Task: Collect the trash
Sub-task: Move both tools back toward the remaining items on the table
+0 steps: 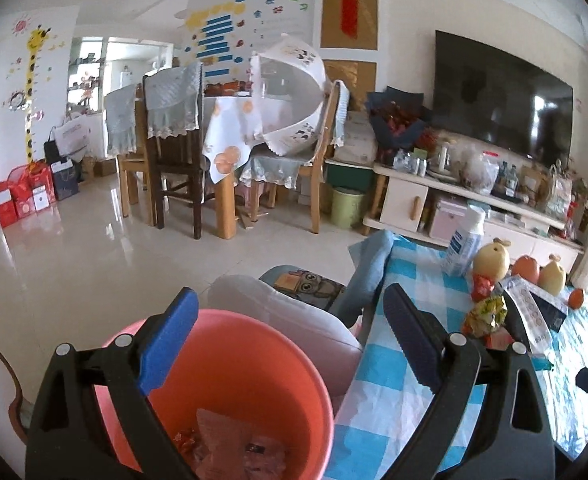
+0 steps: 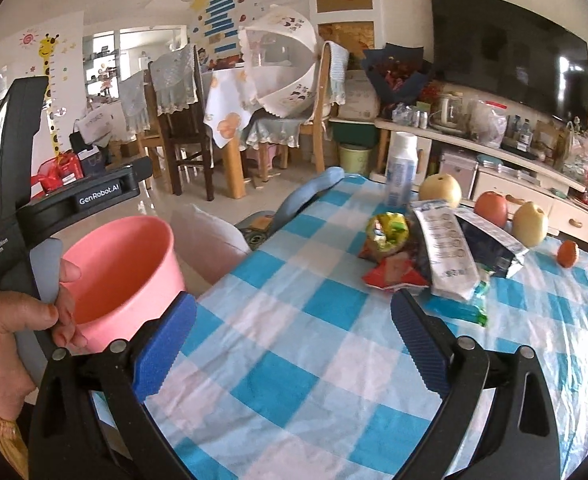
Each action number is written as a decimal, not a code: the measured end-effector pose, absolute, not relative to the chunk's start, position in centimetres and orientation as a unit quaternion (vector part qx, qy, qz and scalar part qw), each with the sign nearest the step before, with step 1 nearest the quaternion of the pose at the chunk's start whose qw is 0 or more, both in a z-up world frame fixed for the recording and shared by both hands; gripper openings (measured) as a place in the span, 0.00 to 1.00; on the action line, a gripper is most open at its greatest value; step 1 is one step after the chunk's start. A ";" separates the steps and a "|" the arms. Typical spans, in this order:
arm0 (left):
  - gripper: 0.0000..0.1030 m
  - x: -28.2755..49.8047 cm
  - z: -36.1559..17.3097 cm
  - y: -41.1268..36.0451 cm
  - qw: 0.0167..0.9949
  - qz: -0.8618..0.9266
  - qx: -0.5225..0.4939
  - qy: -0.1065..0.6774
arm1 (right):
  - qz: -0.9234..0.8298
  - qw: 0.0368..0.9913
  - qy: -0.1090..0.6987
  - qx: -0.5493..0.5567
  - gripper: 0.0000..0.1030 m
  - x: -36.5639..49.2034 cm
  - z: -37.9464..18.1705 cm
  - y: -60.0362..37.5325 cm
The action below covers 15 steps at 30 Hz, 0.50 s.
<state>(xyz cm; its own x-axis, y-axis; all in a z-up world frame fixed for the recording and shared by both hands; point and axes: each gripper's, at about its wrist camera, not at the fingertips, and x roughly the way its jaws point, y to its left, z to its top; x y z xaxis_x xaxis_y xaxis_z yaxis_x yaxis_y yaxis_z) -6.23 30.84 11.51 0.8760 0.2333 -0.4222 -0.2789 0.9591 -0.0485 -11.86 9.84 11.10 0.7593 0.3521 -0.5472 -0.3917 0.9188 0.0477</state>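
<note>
A pink bucket (image 1: 233,380) stands beside the table's left edge with several crumpled wrappers (image 1: 229,440) in its bottom. My left gripper (image 1: 294,320) hangs open above it, one blue pad over the rim, gripping nothing. On the blue-checked tablecloth (image 2: 294,360) lies a heap of trash: a yellow-green wrapper (image 2: 386,232), a red wrapper (image 2: 394,272), a white printed packet (image 2: 446,248), a dark blue bag (image 2: 490,244) and a green wrapper (image 2: 466,312). My right gripper (image 2: 294,316) is open over the cloth, short of the heap, with nothing between its pads. The bucket (image 2: 125,264) also shows at the left.
A person's hand (image 2: 13,320) holds the left tool's handle. Behind the trash stand a white bottle (image 2: 402,168), two pears (image 2: 440,190), an orange fruit (image 2: 491,208) and a small one (image 2: 567,253). A white cushion (image 1: 294,312) and a stool lie beyond the bucket.
</note>
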 end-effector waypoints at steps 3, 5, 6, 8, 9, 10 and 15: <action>0.91 -6.0 11.3 29.5 0.968 0.126 -0.038 0.213 | 0.187 0.940 0.284 -0.038 0.94 -12.1 10.8 8.7; 0.91 -5.9 11.1 28.8 0.969 0.116 -0.030 0.214 | 0.183 0.940 0.285 -0.033 0.94 -12.3 10.6 8.0; 0.91 -5.7 11.2 28.4 0.970 0.109 -0.029 0.214 | 0.180 0.941 0.286 -0.030 0.94 -12.3 10.5 7.6; 0.91 -5.5 11.1 27.6 0.972 0.099 -0.023 0.211 | 0.176 0.941 0.287 -0.026 0.94 -12.3 10.3 6.8; 0.91 -5.5 11.0 27.3 0.973 0.096 -0.019 0.211 | 0.174 0.942 0.287 -0.024 0.95 -12.3 10.2 6.5; 0.91 -5.3 10.9 26.9 0.973 0.094 -0.016 0.212 | 0.171 0.942 0.287 -0.021 0.95 -12.3 10.2 6.1; 0.91 -5.0 10.5 25.5 0.972 0.079 -0.012 0.219 | 0.161 0.941 0.299 -0.006 0.95 -12.2 9.9 4.3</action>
